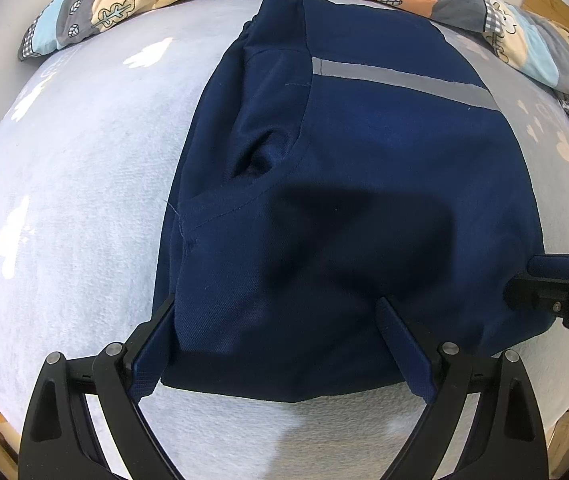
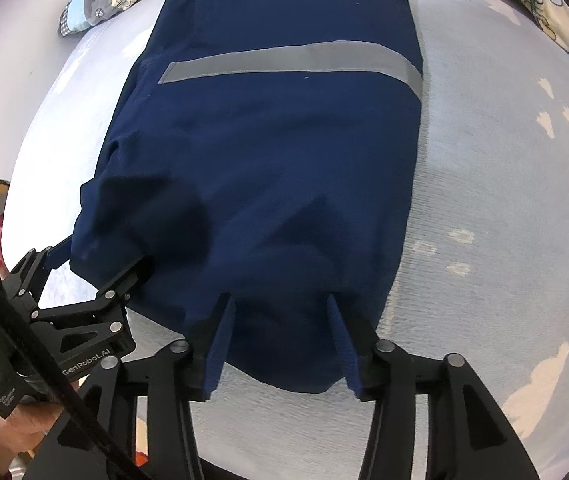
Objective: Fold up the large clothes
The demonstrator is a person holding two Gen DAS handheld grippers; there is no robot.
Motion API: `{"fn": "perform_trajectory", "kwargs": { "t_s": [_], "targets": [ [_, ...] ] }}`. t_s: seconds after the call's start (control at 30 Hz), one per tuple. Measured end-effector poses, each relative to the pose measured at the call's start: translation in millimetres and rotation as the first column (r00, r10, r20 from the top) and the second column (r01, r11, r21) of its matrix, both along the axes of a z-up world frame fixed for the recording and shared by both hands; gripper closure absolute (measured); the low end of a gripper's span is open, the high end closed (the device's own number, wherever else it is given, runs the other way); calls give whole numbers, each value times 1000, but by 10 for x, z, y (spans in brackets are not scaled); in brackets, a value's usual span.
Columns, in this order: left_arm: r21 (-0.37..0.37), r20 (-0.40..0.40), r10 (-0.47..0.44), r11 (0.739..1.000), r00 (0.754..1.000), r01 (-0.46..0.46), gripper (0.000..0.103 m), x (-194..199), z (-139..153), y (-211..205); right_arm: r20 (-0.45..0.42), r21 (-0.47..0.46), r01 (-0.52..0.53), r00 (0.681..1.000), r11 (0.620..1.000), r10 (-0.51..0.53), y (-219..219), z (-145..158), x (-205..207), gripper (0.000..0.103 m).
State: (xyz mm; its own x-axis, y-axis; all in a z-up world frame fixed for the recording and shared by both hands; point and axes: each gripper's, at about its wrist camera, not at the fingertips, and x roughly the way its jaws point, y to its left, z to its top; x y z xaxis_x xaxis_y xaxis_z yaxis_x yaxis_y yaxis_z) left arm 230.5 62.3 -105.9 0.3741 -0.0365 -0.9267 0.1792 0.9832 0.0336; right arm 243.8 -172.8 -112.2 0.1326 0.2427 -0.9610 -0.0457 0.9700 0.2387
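Navy garment (image 1: 364,184) lies folded on the pale bedsheet (image 1: 76,184); both the left gripper (image 1: 280,312) and right gripper (image 2: 280,300) stand spread over its near edge, pads not pinching

both grippers (image 1: 280,312) (image 2: 280,300) point down, fingers seemingly spread.

A folded navy garment (image 2: 268,168) with a grey reflective stripe (image 2: 292,62) lies on the pale blue bedsheet (image 2: 496,184). The right gripper (image 2: 280,344), at six o'clock, straddles its near hem, fingers apart. The left gripper (image 2: 104,264), at eight o'clock, meets the garment's left corner.
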Motion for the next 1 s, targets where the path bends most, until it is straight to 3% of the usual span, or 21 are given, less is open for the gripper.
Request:
{"fn": "perform_trajectory", "kwargs": {
  "t_s": [0.5,0.63,0.73,0.87,1.0],
  "targets": [
    [-6,-17,18,1000,1000,-18,4,34,7,36,-14,10,4,1000,1000,-4,-21,121,42,47],
    [-20,-15,38,999,999,-38,4,55,135,84,43,25,54,998,998,-55,-155,331,93,47],
    [-57,8,68,996,998,-68,4,68,256,184,83,29,104,991,994,-106,-324,441,193,41],
    [-88,-36,142,986,989,-145,4,203,250,436,91,36,157,983,987,-159,-548,436,319,41],
    [-59,-128,142,987,982,-150,4,340,4,553,60,50,173,983,984,-176,-631,300,385,41]
  ]
}}
